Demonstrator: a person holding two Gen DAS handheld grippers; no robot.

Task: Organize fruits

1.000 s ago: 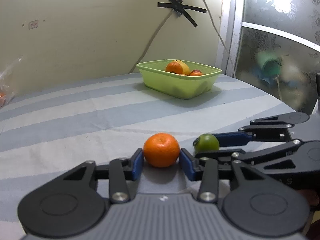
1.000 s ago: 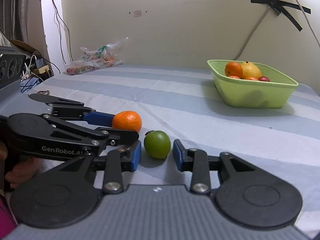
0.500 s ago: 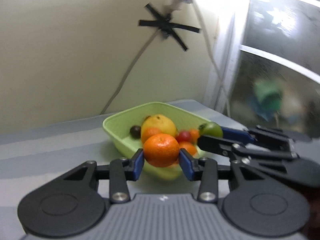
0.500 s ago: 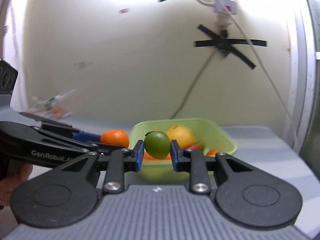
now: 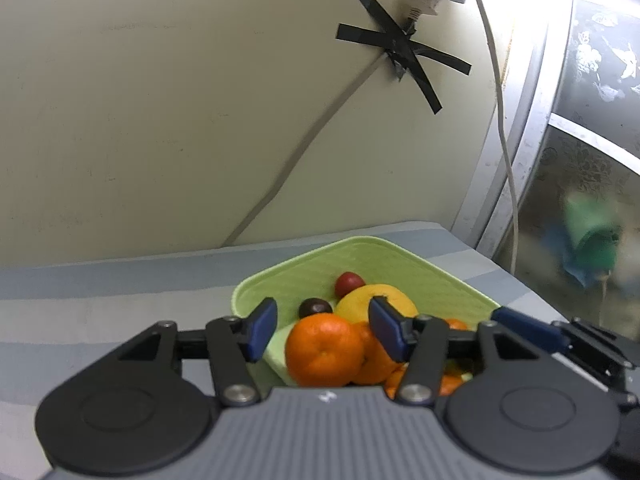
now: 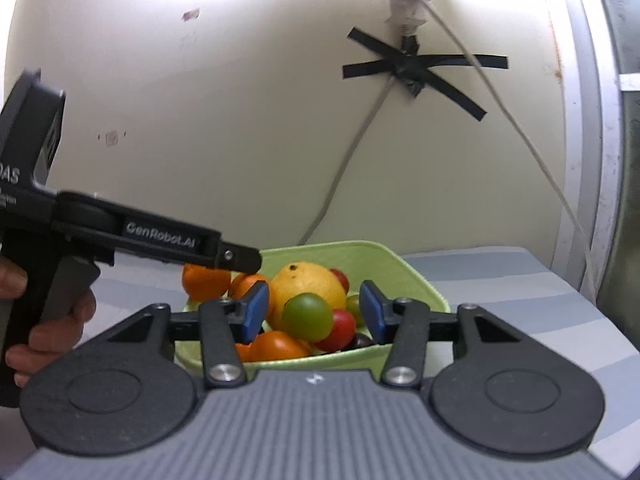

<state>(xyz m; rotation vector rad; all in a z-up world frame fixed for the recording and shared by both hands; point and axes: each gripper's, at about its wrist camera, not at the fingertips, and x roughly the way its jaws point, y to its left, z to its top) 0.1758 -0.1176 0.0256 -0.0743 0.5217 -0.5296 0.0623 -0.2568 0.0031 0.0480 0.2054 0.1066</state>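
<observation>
Jaws of both grippers, left (image 5: pixel 323 330) and right (image 6: pixel 309 317), are opening, dropping tangerine (image 5: pixel 325 350) and green fruit (image 6: pixel 307 317) into the green basket (image 6: pixel 416 280).

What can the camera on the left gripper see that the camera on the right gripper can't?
Only the left wrist view shows the patterned glass door with something green behind it, and the left gripper head-on, jaws opening with the orange loose between them.

Only the right wrist view shows the green fruit between the right gripper's opening jaws, and a hand holding the left gripper's handle.

Both show the green basket of fruit, the big yellow fruit, the striped tablecloth and the black tape cross on the wall.
</observation>
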